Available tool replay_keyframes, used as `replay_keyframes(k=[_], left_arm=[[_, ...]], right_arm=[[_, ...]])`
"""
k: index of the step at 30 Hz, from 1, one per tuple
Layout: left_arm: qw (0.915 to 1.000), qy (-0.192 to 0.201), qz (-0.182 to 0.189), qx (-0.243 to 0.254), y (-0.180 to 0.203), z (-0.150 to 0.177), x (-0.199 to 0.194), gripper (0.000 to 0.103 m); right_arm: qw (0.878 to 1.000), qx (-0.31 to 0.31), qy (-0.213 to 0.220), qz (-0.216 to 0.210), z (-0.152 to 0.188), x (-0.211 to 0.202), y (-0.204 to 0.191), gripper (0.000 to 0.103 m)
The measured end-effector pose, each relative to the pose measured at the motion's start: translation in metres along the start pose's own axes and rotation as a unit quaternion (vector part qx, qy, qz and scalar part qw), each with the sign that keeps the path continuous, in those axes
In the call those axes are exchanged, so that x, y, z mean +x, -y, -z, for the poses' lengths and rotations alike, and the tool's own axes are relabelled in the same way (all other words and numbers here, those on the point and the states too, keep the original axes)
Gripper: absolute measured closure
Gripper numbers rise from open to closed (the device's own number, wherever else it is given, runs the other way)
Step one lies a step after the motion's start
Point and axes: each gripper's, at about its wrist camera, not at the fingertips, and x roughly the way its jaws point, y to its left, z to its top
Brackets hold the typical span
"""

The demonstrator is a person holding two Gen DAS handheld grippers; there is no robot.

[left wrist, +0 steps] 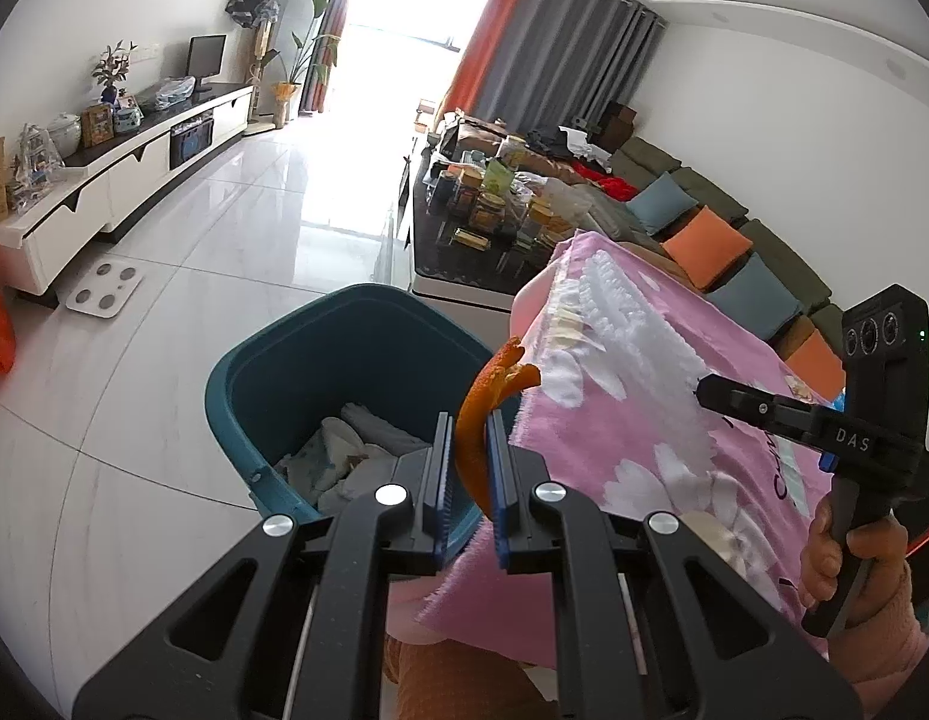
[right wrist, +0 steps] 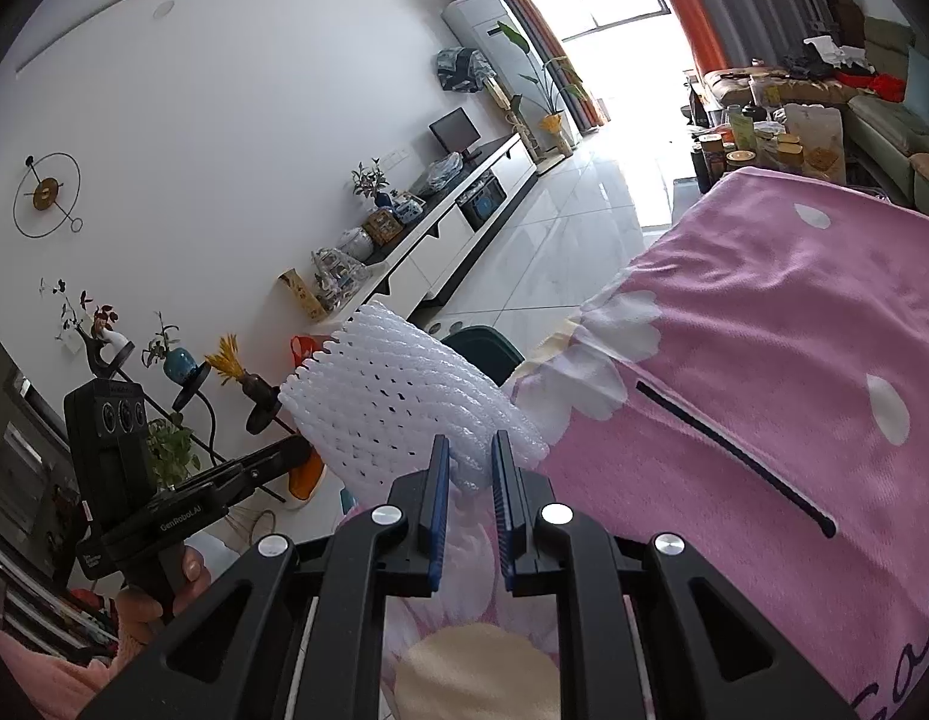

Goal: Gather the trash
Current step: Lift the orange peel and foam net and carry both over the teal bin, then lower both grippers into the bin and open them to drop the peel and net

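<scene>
Curled orange peel [left wrist: 473, 420] above teal bin [left wrist: 272, 360], white foam net [right wrist: 398, 402] over pink cloth [right wrist: 764, 360]

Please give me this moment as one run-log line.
left gripper: shut on orange peel | right gripper: shut on white foam net | teal bin: below peel

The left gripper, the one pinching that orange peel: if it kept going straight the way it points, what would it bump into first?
Probably the teal bin. The left gripper aims down over its open top, so the orange peel would likely meet the crumpled paper inside. Depth is unclear.
</scene>
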Motion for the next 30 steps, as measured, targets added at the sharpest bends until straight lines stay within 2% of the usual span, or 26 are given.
replay_keyframes(k=[30], left_arm=[[0.9995,0.002,-0.029,-0.01,-0.006,-0.004,0.009,0.092]], right_arm=[[1.0,-0.017,-0.016,-0.008,-0.011,0.025,-0.013,0.09]])
